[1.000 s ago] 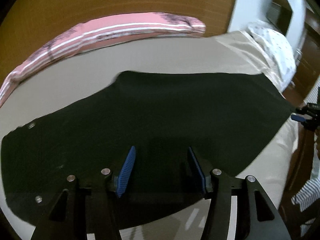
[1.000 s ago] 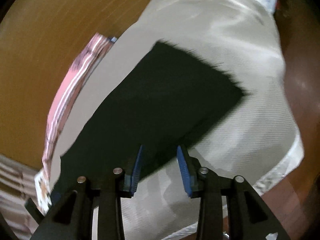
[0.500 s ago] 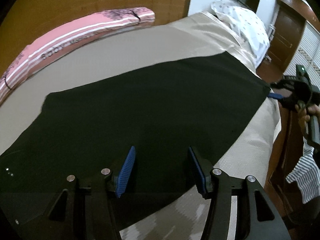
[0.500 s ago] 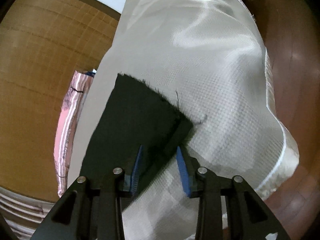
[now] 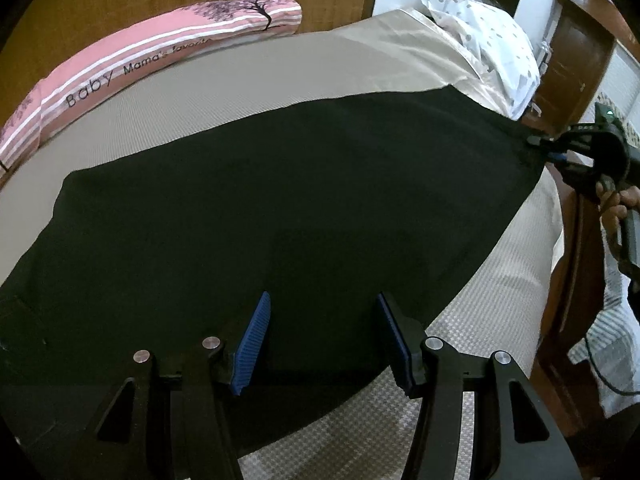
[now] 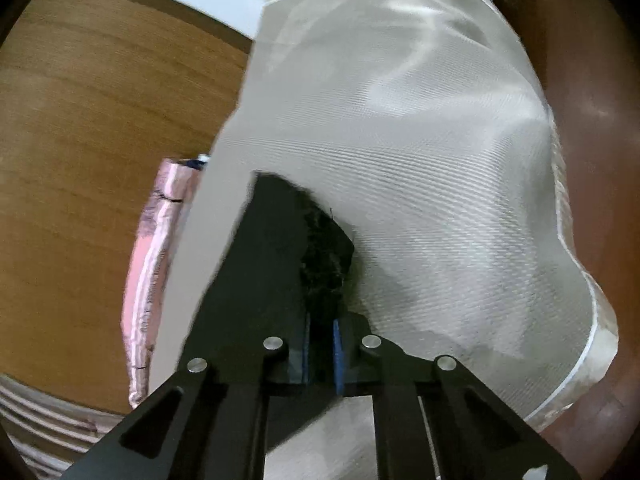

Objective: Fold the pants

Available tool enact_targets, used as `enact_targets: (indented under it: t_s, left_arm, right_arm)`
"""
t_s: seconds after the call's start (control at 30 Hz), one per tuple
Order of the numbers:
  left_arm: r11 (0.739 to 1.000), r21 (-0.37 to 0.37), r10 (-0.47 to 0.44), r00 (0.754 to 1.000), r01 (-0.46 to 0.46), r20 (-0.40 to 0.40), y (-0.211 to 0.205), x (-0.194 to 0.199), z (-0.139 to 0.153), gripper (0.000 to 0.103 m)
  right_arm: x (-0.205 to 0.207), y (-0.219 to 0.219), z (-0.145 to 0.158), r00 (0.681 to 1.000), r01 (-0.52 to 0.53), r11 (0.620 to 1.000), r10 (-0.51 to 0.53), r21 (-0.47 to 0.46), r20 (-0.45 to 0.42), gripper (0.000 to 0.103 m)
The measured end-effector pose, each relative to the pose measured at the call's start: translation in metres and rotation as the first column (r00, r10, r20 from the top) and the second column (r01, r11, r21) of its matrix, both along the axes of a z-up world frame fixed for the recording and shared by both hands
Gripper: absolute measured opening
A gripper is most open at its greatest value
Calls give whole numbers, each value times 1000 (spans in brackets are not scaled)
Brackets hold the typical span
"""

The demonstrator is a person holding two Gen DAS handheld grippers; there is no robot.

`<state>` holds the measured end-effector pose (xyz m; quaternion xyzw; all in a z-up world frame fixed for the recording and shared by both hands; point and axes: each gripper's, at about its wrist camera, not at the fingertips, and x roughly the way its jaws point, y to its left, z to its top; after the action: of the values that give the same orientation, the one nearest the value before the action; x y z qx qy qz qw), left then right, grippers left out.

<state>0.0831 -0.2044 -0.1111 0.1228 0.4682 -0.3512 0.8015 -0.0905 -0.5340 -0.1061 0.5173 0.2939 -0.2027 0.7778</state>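
One pair of black fabric pants point(image 5: 280, 208) lies spread flat across a beige textured bedsheet point(image 5: 240, 80), filling the middle of the left wrist view from the left edge to the right side of the frame. One long pink bolster pillow point(image 5: 140, 56) with white stripes, a tree print and the words "Baby" and "Mama's" runs along the upper left, against a brown woven wall. One white pillow with grey dots point(image 5: 492, 44) sits at the upper right, at the far end of the bed.

Two grippers are in play. At the bottom centre of that view, the left gripper point(image 5: 322, 346) hovers with its blue ribbed pads roughly half apart over the near edge of the pants; the pads press on nothing. At the right edge of the frame, the right gripper point(image 5: 554, 150) meets the far corner of the black cloth, with a hand point(image 5: 616, 206) on its handle and a striped sleeve below.

In the right wrist view, the pink bolster point(image 6: 152, 280) stands at the left and the black cloth runs up the middle. The right gripper's jaws are closing, now nearly together, with a bunched edge of the pants point(image 6: 320, 272) pinched between the blue pads point(image 6: 338, 354). The beige sheet point(image 6: 420, 160) drapes over the bed's edge at the right, above a brown floor.
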Motion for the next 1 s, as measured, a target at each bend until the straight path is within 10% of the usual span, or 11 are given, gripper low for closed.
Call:
enact_targets:
  t_s: [0.47,0.83,1.0]
  left_arm:
    - [962,-124,246,969,-244,-2,106,20,25,56]
    - [908,-161,385,922,-386,-45,184,28,20,56]
    - [896,-172,404,913,-409,-65,196,26,15,56]
  right_arm:
    - [140,149,75,899,-414,908,420,-69,123,10]
    - [202,307,24,696,-718,696,718,5,17,10]
    - [199,332,-6,651,-756,655,754,23,-85,10]
